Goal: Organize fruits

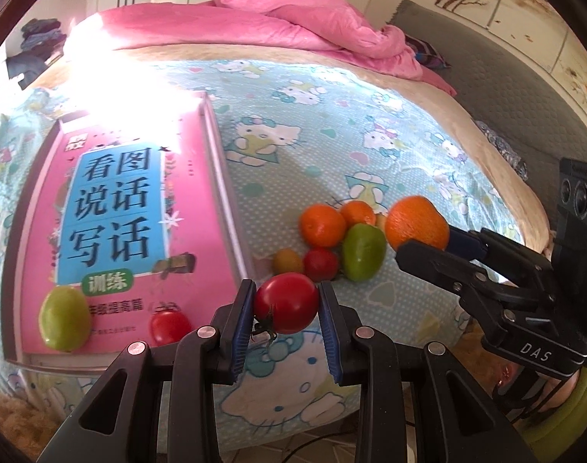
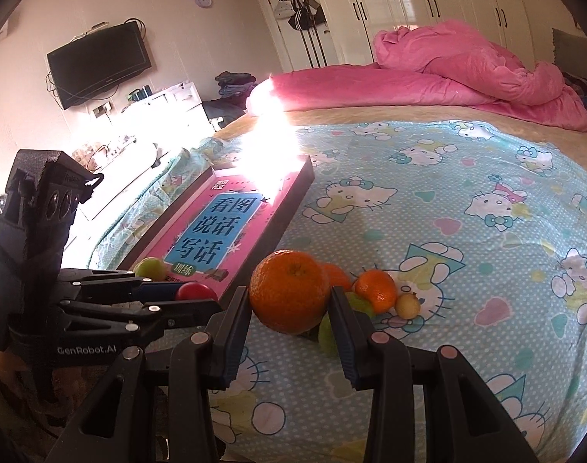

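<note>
My left gripper (image 1: 286,305) is shut on a red tomato (image 1: 286,303), held above the bed's near edge; it also shows as the left gripper (image 2: 193,293) in the right wrist view. My right gripper (image 2: 289,301) is shut on a large orange (image 2: 289,293), also seen as the orange (image 1: 417,223) in the left wrist view. On the sheet lies a pile: two small oranges (image 1: 322,225), a green fruit (image 1: 363,246), a small red tomato (image 1: 321,264) and a yellowish one (image 1: 287,260). The pink book (image 1: 116,223) bears a green fruit (image 1: 64,317) and a red tomato (image 1: 169,326).
The bed has a light blue cartoon-cat sheet (image 2: 467,231) and a bunched pink quilt (image 2: 447,65) at the far end. A wall television (image 2: 98,61) and white wardrobes (image 2: 428,4) stand beyond. A person's hand (image 1: 525,382) holds the right gripper.
</note>
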The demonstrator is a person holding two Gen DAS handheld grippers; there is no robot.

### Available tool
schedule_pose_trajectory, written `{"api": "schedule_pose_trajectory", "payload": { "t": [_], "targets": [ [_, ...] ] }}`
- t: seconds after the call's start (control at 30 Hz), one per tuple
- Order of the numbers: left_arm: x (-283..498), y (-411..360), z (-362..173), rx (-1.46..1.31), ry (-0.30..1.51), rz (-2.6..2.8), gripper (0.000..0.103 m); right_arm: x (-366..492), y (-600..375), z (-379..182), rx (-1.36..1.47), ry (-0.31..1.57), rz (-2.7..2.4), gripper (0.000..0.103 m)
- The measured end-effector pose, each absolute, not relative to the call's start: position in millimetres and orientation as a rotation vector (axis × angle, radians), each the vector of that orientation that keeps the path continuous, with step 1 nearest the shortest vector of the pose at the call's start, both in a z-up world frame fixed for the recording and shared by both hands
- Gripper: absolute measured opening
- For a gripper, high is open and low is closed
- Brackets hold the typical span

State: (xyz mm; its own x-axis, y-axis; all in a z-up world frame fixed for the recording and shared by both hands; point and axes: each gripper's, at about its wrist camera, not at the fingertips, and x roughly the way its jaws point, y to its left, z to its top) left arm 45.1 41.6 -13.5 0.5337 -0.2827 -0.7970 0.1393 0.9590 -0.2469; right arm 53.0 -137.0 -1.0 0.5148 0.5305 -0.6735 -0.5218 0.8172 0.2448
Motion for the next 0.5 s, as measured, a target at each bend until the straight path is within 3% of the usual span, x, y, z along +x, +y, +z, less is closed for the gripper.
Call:
{"api": "schedule_pose_trajectory", "payload": {
  "t": [0.5],
  "targets": [
    [41.5, 89.3, -5.9, -0.229, 0.953, -0.144, 0.033, 43.4, -120.1, -0.8, -0.011, 0.809, 0.677, 0.041]
  ]
}}
